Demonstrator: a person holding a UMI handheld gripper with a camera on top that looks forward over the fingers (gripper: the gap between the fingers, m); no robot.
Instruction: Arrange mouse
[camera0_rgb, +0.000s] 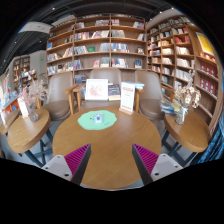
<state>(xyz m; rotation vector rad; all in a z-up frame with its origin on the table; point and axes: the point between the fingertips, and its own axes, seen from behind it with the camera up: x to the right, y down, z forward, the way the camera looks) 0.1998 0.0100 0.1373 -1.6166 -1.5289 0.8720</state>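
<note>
A round green mat (97, 120) lies on the round wooden table (112, 148), beyond my fingers. A small pale mouse (98, 119) rests on the mat near its middle. My gripper (112, 160) is open, with nothing between its magenta pads (78, 156). Both fingers hover over the near part of the table, well short of the mat and mouse.
A white sign board (97, 89) and a standing card (127, 97) stand at the table's far edge. Chairs surround the table. Smaller round tables stand to the left (25, 130) and right (188, 130). Bookshelves (100, 45) line the walls behind.
</note>
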